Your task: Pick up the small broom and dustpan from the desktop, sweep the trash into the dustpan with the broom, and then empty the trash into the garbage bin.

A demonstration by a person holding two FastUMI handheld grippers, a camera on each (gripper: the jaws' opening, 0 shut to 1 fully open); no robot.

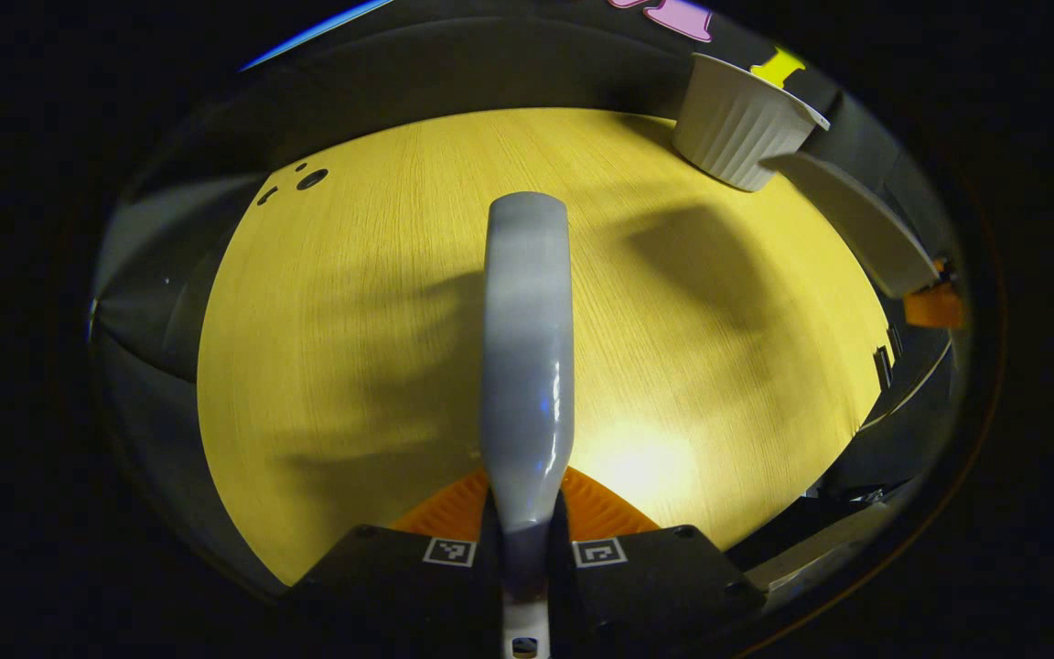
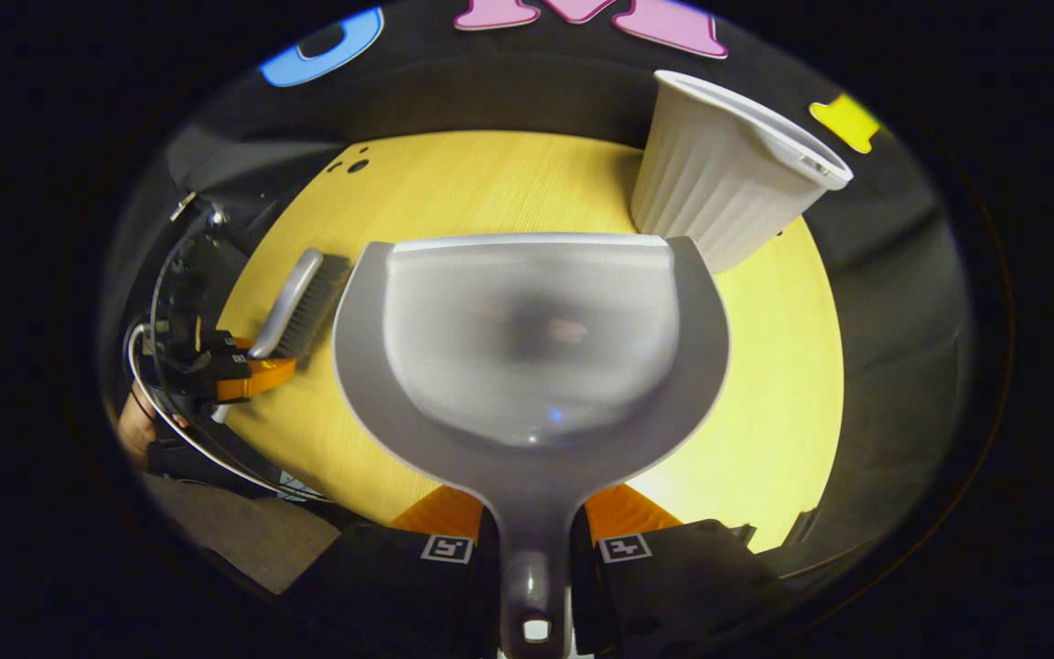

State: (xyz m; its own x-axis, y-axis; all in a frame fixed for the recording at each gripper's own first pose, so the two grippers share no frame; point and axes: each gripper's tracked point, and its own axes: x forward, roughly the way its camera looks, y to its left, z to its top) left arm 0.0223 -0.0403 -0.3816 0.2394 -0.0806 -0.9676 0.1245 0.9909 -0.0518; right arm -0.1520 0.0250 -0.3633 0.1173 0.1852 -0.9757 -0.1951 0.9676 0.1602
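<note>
Right, the left gripper (image 1: 527, 513) is clamped tight on the broom (image 1: 527, 348): both fingers press the grey handle from either side, no gap showing, and the broom runs straight forward from the jaws over the yellow wooden desktop (image 1: 353, 302). From this camera the bristles are hidden; you get the smooth back of the handle and nothing beneath it. In the right gripper view the same broom (image 2: 294, 307) shows side-on at the left, dark bristles facing the table, with the left gripper (image 2: 239, 371) on its near end and a bit of the person's hand (image 2: 134, 426) behind, partly cut off by the edge.

Over to the right gripper (image 2: 532, 526): closed on the dustpan (image 2: 532, 348), both fingers squeezing the narrow neck of its handle. The pan spreads wide in front of the lens, its front lip level and close to the white ribbed garbage bin (image 2: 728, 174), which stands at the far right of the table. The pan's floor is blurred and glossy; there is a faint smudge in the middle, and I can't tell if it's trash or reflection.

In the left gripper view the bin (image 1: 737, 124) sits top right, with the dustpan's edge (image 1: 856, 224) just beside it, mostly cut off.
</note>
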